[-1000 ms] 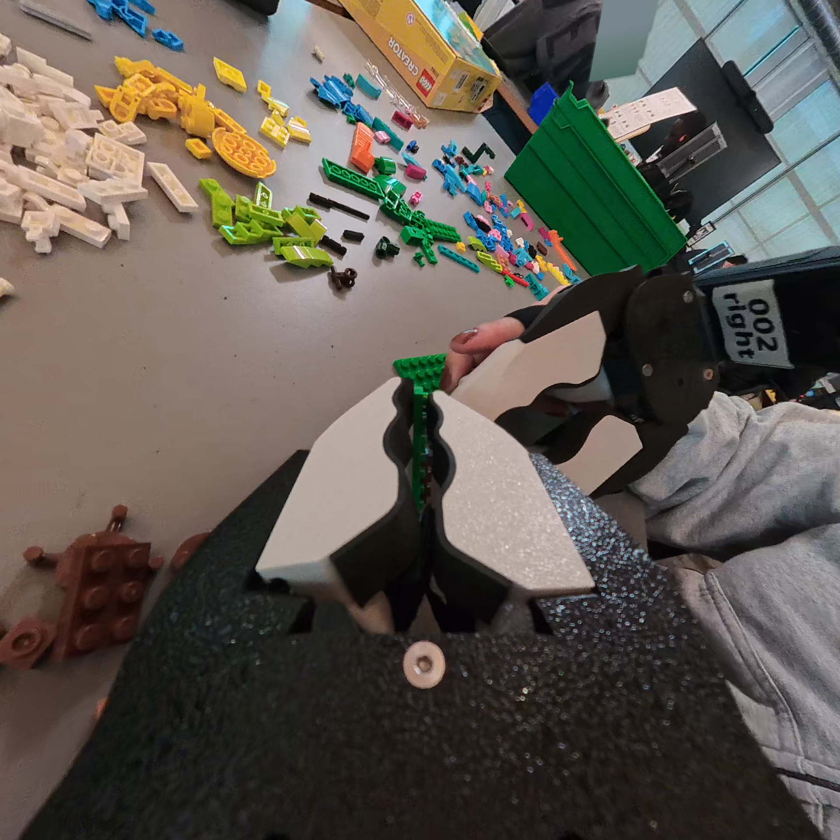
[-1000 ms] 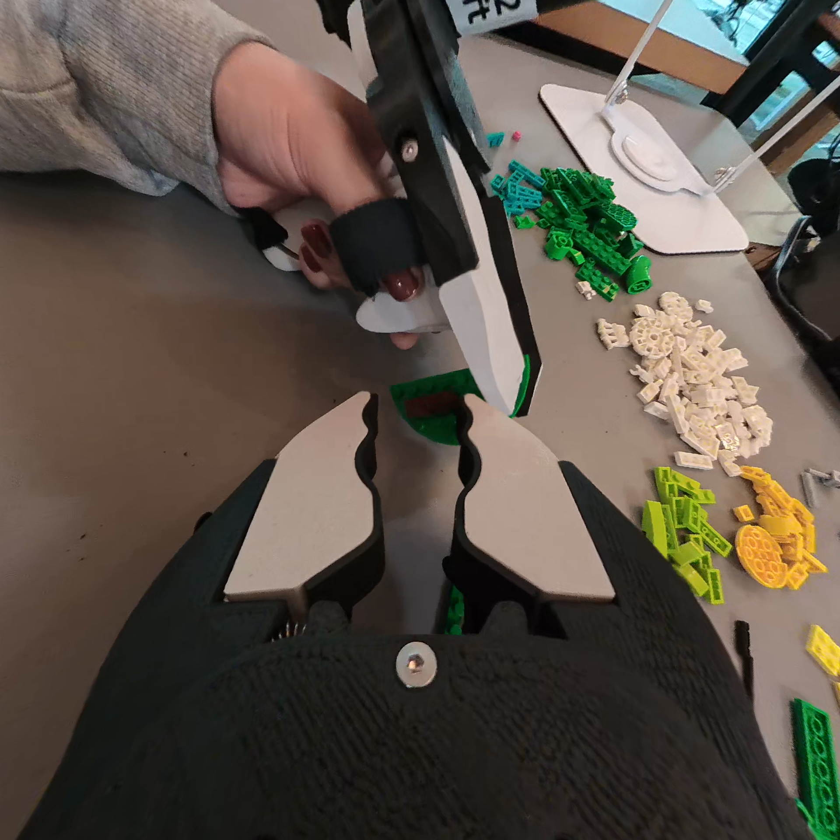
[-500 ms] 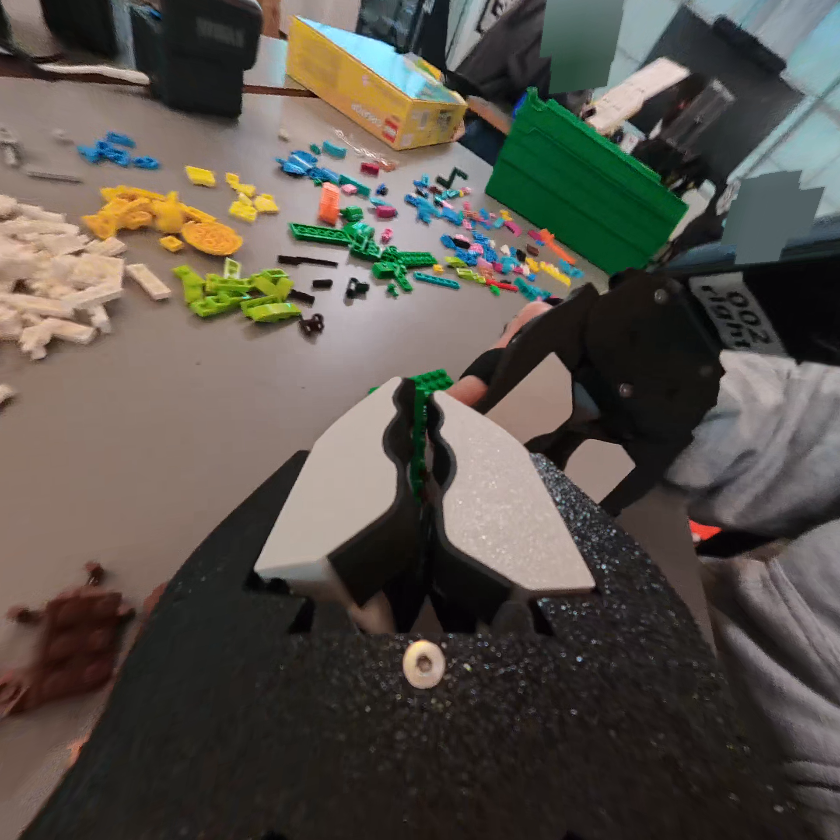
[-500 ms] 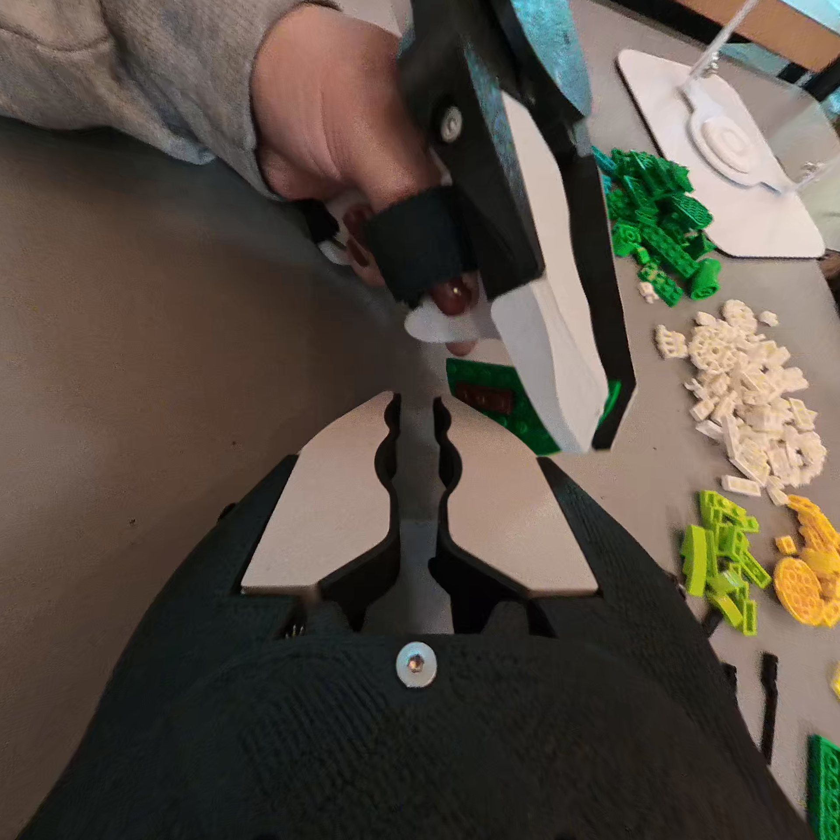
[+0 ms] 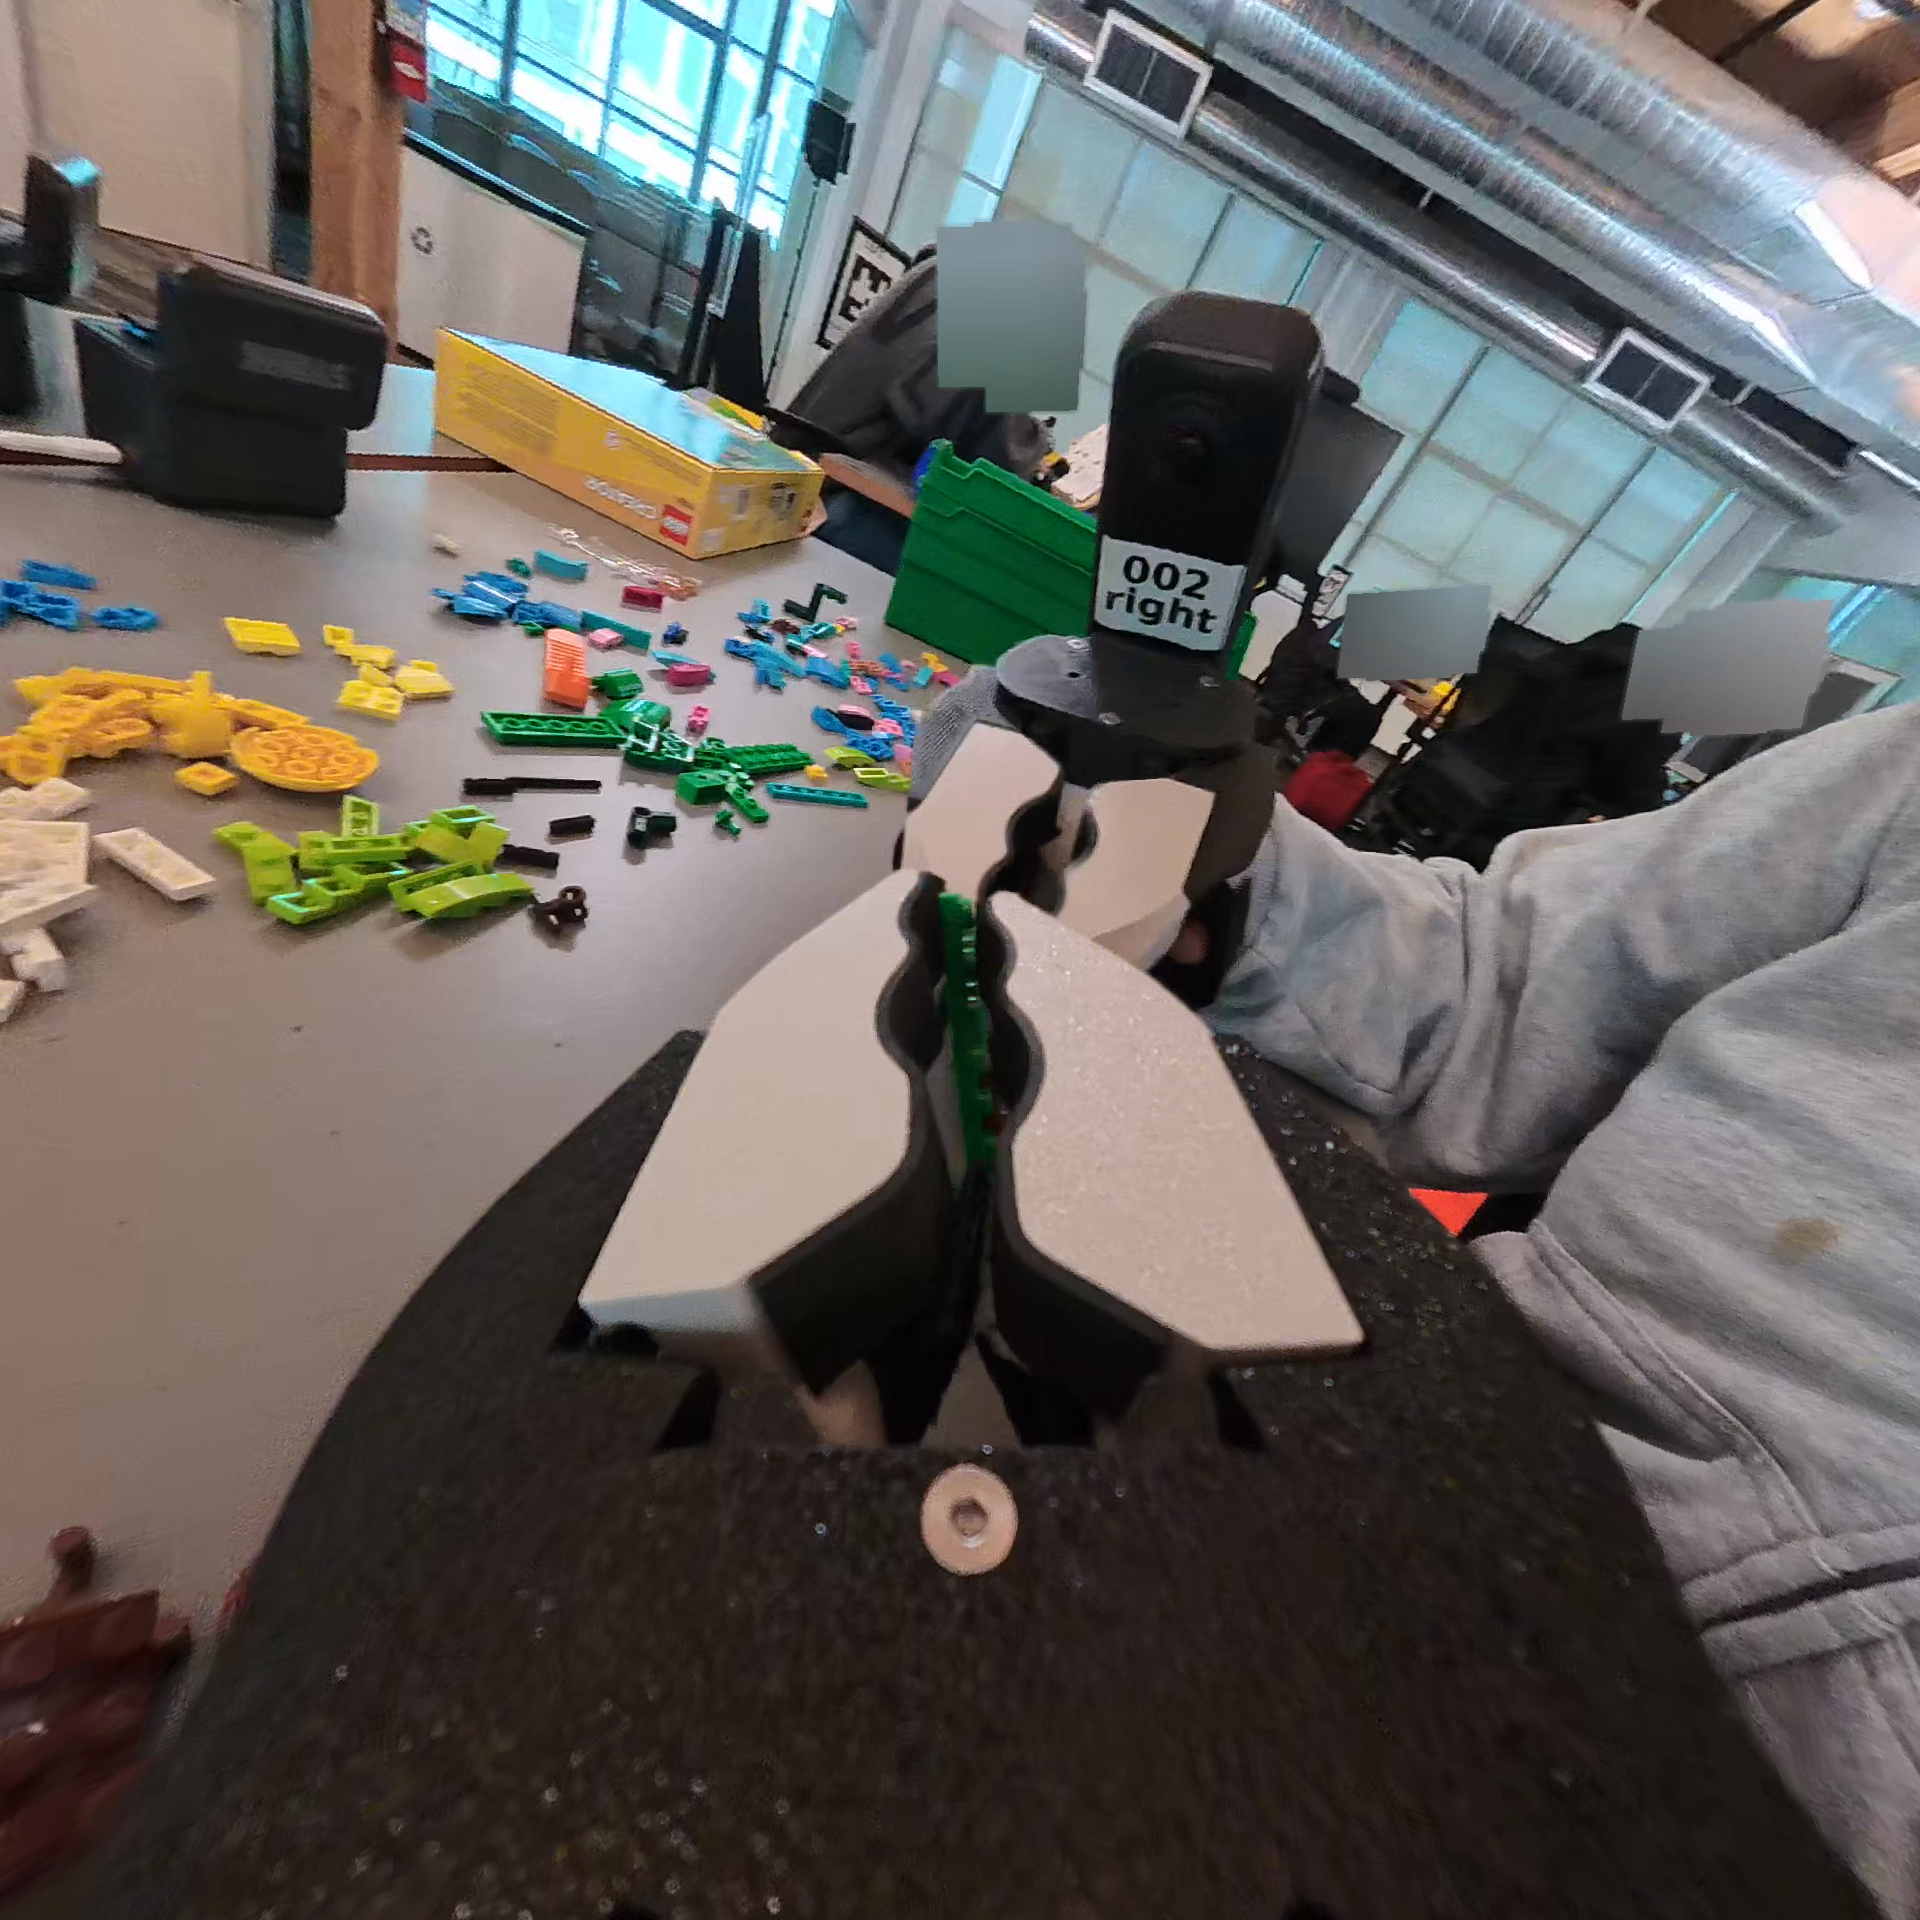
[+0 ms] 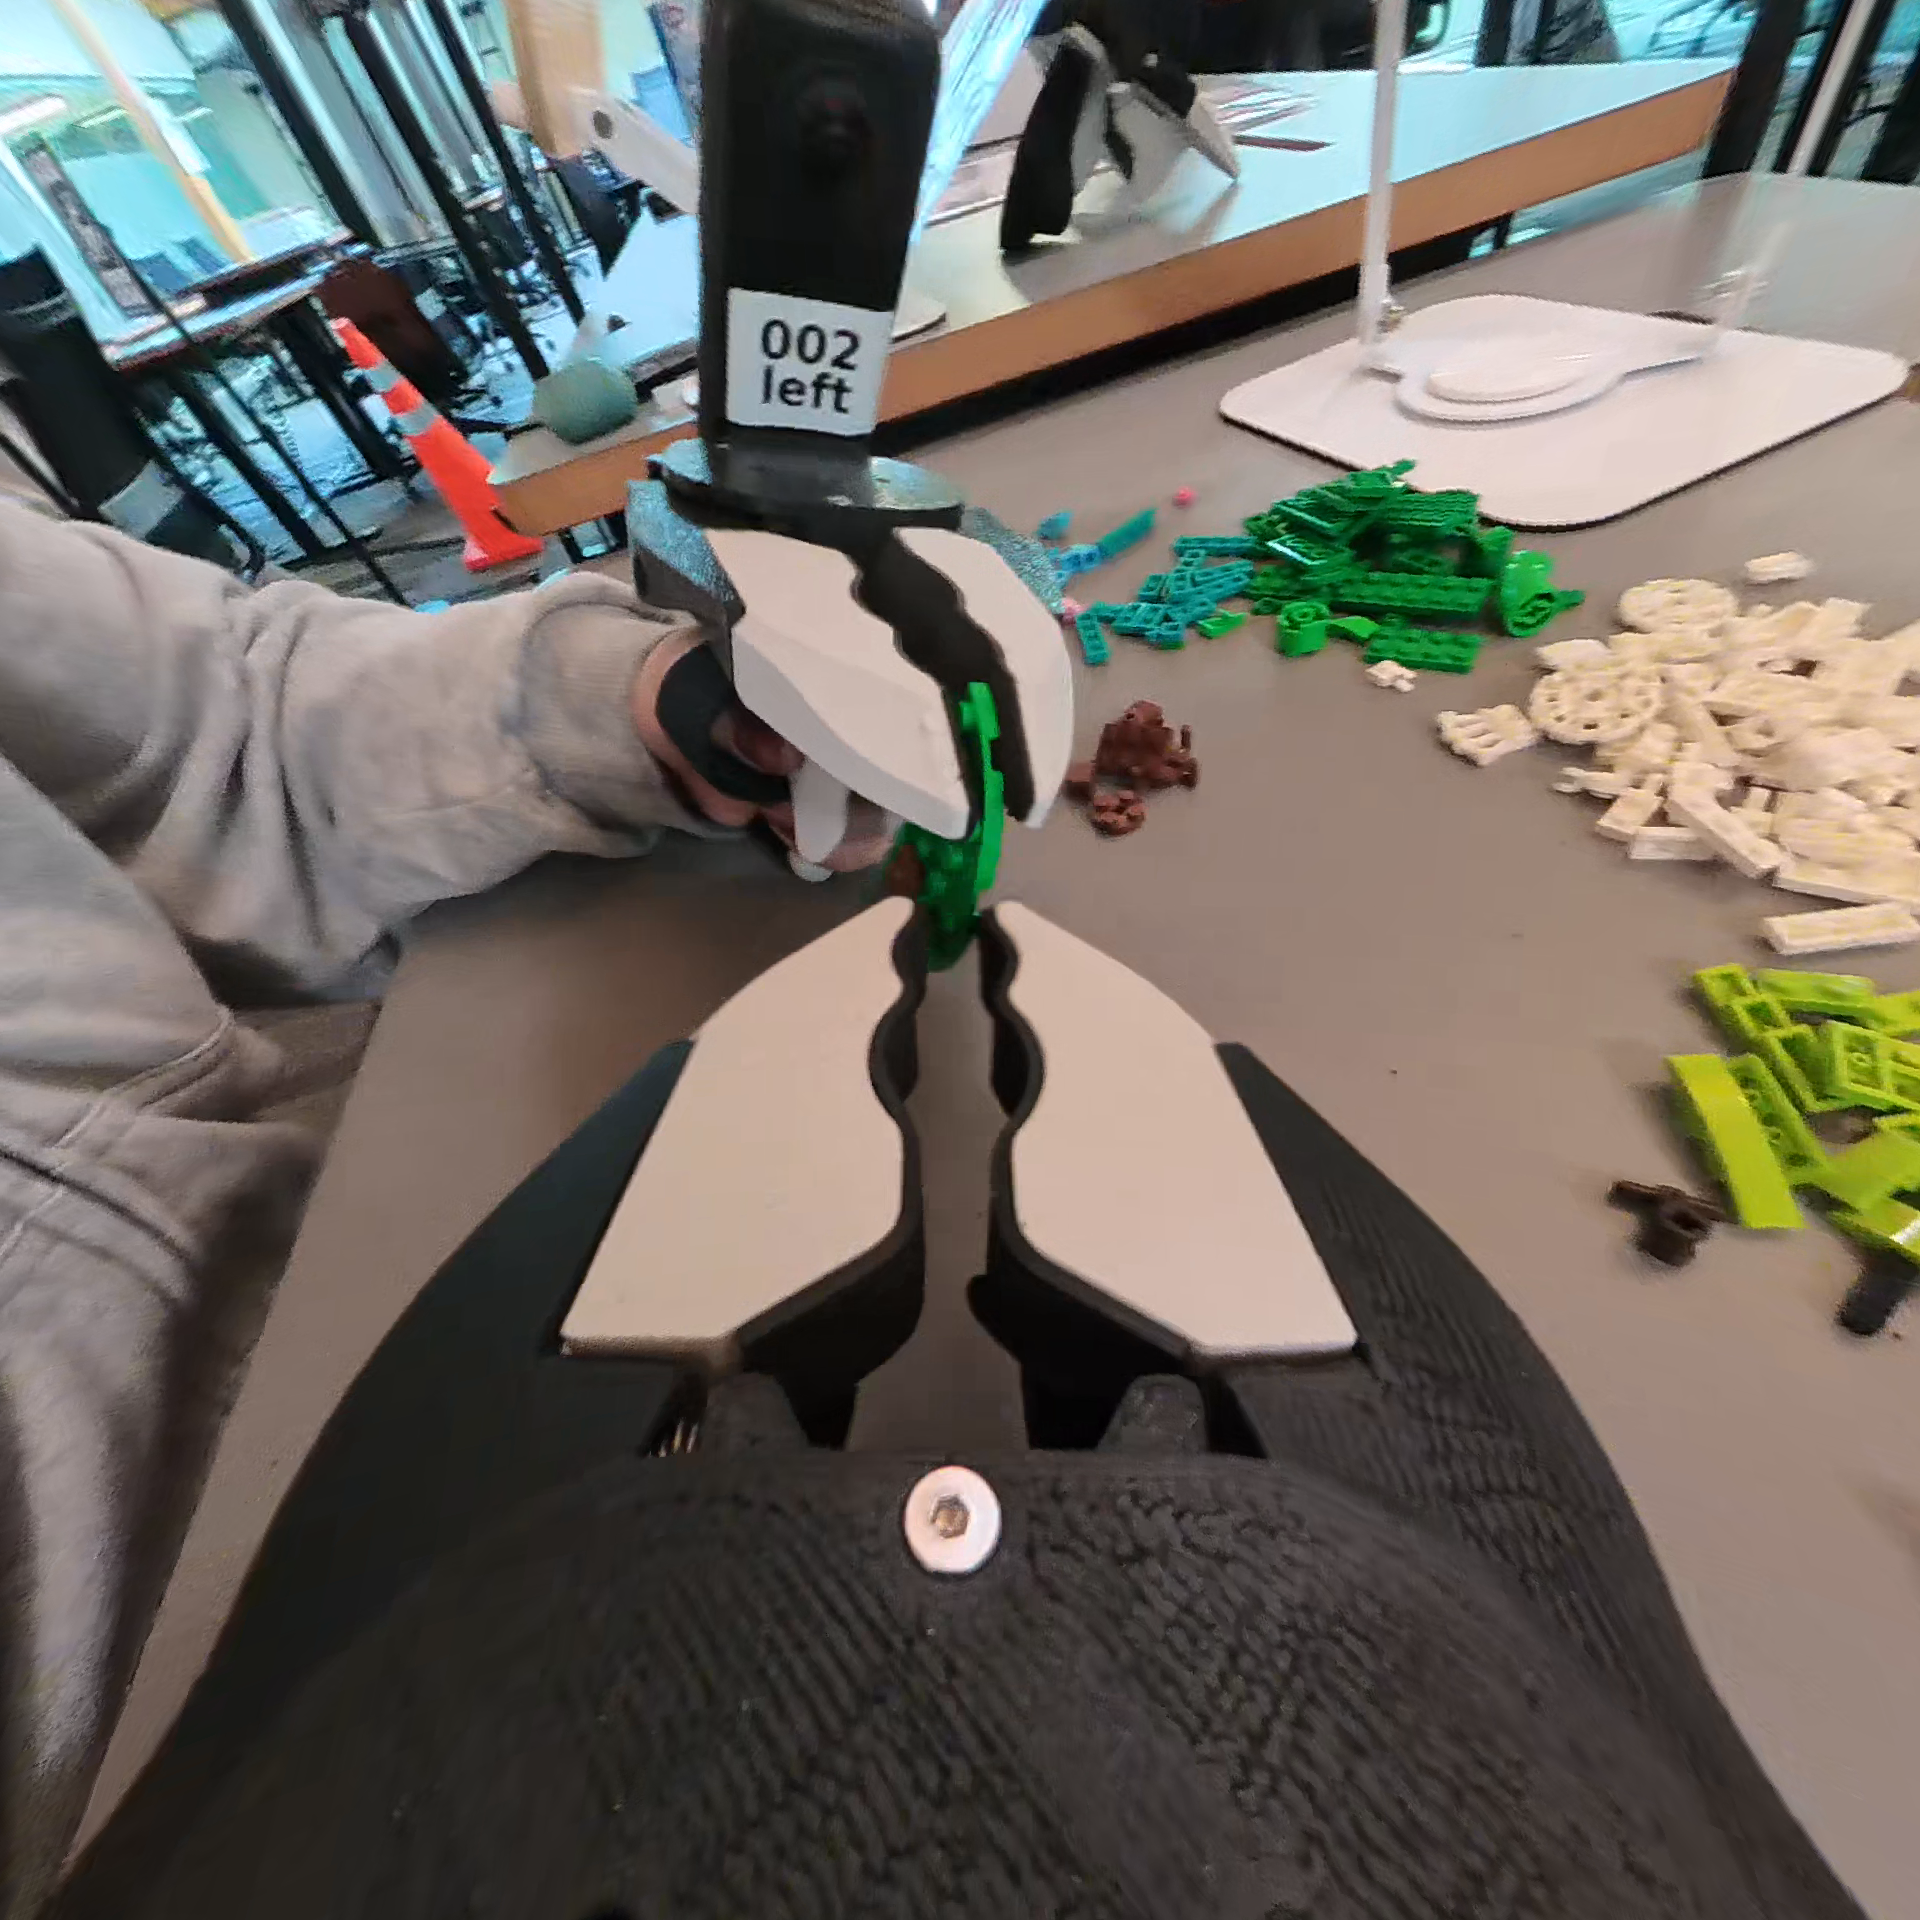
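- Left gripper (image 5: 961,914) pinches a green plate (image 5: 966,1023) edge-on; I see both pads pressed on its faces, with the plate running lengthwise down the slot between them.
- From my right wrist view that same plate (image 6: 961,852) hangs out below the left gripper's (image 6: 997,800) tips, held in the air above the grey table (image 6: 1351,1018). A small brown piece sits on its face near the lower edge.
- Right gripper (image 6: 948,920) is nearly closed, with a narrow slot left between its fingers. The plate's lower edge dips into the mouth of that slot. I can't tell whether the right pads press on it or only flank it.
- Key relation as I judge it: the plate lies straight ahead of the right gripper, at its very tips, and its long axis runs up and away along the line between the two grippers. The two grippers meet nearly tip to tip, the left coming down from above.
- In my left wrist view the right gripper (image 5: 1023,878) sits just beyond the left tips, with a grey sleeve (image 5: 1558,987) behind it.
- Around them on the table: brown bricks (image 6: 1138,764) just past the plate, white bricks (image 6: 1714,748) and lime bricks (image 6: 1829,1081) to the right, green bricks (image 6: 1382,561) farther back, and yellow bricks (image 5: 187,727) and a yellow box (image 5: 613,447) in the left view.
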`<move>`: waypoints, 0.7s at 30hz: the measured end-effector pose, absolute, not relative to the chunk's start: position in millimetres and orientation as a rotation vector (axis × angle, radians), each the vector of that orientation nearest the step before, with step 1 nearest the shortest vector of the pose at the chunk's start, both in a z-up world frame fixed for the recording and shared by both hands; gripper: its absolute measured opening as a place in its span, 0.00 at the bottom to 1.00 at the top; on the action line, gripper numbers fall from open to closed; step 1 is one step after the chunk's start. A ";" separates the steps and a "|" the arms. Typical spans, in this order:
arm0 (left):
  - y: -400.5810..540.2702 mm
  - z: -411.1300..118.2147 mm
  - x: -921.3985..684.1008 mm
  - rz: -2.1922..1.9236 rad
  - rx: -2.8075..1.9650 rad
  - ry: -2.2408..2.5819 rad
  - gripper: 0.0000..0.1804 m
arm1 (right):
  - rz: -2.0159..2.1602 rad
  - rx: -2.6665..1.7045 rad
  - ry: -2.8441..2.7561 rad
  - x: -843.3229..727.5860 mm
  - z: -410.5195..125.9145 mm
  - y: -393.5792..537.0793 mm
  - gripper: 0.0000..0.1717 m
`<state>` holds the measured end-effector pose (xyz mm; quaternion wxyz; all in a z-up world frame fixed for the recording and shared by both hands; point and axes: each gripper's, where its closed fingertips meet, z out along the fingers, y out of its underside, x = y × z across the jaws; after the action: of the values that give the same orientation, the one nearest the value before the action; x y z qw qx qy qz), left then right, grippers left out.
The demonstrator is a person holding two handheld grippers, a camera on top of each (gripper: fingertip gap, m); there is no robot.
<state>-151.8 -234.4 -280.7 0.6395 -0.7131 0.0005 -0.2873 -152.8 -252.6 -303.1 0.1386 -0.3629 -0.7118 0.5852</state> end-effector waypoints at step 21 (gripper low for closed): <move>-230.6 -302.4 -188.3 -0.601 -1.737 -0.291 0.02 | 1.147 -0.814 -1.700 -178.0 -285.7 -212.2 0.12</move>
<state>-188.3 -230.6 -302.4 0.5973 -0.7486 -0.1254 -0.2591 -178.0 -212.2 -285.7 0.4506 -0.3295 -0.6879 0.4639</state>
